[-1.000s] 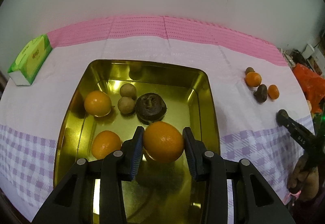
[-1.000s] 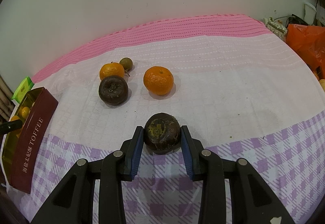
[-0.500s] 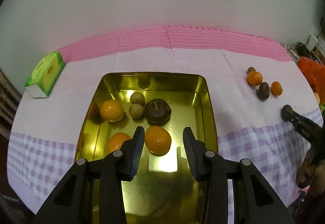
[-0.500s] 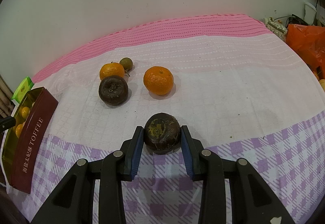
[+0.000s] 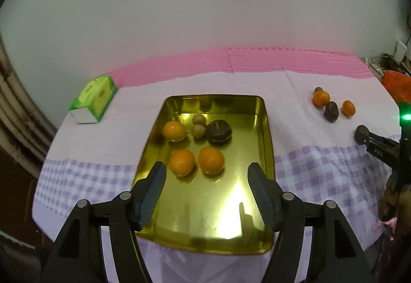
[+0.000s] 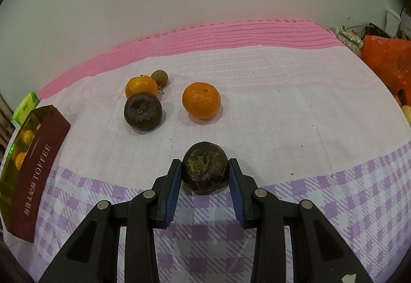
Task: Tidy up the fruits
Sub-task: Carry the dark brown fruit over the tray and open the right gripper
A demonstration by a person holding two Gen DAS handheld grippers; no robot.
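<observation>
Pinching a dark brown wrinkled round fruit [image 6: 205, 170] in the right tool [image 6: 205, 189] on the checked-cloth surface [image 6: 295, 116]; left tool [image 5: 206, 190] spread, empty above the gold metal tray [image 5: 268, 144]. Next, likely: lifting and carrying trayward.

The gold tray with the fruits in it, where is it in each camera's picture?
Left wrist view: the gold tray fills the middle, just beyond the open left gripper.
Right wrist view: the same tray sits at the far left edge, showing its dark red TOFFEE side.
Shared landmark: the green box lies beyond the tray, at upper left in the left view and just behind the tray in the right view.
</observation>
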